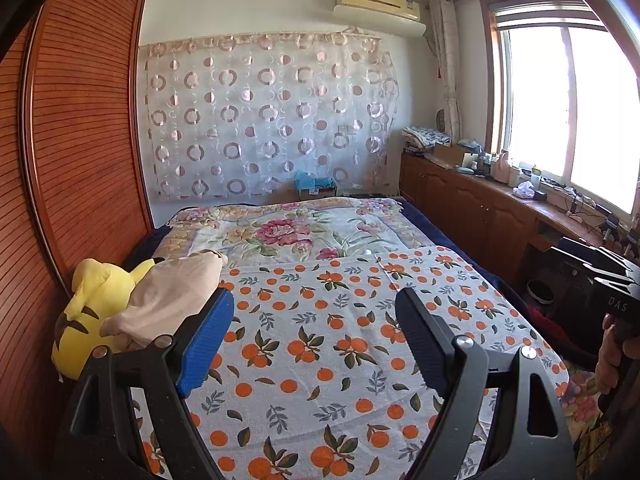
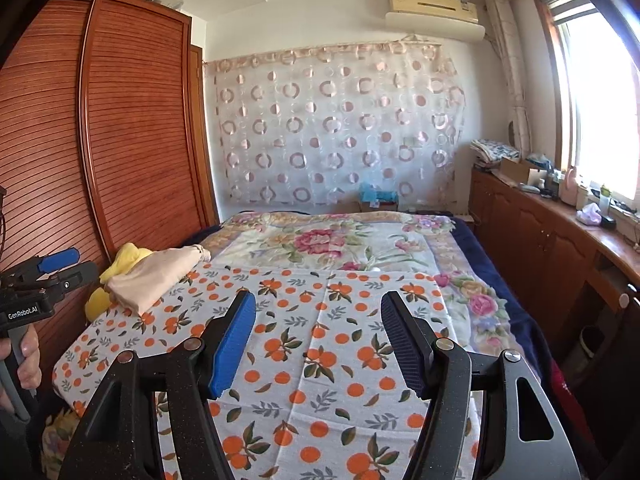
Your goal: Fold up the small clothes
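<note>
Beige garment half-hides one yellow plush toy on the orange-print cloth. Left gripper and right gripper hover, jaws spread, empty.

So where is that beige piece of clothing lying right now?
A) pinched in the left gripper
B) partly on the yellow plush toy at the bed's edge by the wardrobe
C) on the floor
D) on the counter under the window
B: the beige garment lies bunched against the yellow plush toy, and both grippers are open and empty.
</note>
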Demonstrator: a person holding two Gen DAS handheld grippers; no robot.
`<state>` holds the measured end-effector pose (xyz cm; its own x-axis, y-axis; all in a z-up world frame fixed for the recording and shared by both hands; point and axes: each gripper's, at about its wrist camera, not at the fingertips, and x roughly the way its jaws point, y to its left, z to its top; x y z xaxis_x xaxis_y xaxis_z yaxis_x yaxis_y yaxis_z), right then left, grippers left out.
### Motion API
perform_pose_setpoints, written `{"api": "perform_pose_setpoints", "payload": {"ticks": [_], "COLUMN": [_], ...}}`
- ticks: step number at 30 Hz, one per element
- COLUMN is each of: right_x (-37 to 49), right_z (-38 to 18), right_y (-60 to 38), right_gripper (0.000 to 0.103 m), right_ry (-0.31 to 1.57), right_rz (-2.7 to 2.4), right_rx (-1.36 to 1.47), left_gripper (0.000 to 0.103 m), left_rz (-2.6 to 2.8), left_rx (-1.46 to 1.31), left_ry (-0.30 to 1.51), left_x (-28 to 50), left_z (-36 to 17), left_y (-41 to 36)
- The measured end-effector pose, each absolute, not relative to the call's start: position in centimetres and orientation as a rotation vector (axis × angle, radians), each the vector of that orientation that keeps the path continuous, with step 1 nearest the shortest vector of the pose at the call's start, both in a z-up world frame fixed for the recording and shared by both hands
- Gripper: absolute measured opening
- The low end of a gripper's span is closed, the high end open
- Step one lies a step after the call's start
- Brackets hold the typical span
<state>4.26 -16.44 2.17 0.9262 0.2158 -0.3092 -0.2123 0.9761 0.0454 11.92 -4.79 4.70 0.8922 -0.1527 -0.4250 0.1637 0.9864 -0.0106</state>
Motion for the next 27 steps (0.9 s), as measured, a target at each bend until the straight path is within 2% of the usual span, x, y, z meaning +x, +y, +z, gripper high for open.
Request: {"api": "perform_pose_setpoints", "payload": {"ticks": [7, 27], "right_x": [2.3, 4.3], "right_z": [1.4, 1.0], "right_y": [-15.0, -17.4], "right_gripper": [0.067, 0.067], "right_ry": [0.31, 0.305], "right_rz": [0.217, 0.223], "right_rx": [0.028, 0.033], "left_gripper": [0.083, 0.083], "left_rz": [-0.157, -0.135], "left_rx": [0.026, 0.013], "left_ry": [0.436, 0.447], "left_x": [11.5, 11.2], "left_z": [4.7, 4.4], "left_y": [-5.2, -5.2]}}
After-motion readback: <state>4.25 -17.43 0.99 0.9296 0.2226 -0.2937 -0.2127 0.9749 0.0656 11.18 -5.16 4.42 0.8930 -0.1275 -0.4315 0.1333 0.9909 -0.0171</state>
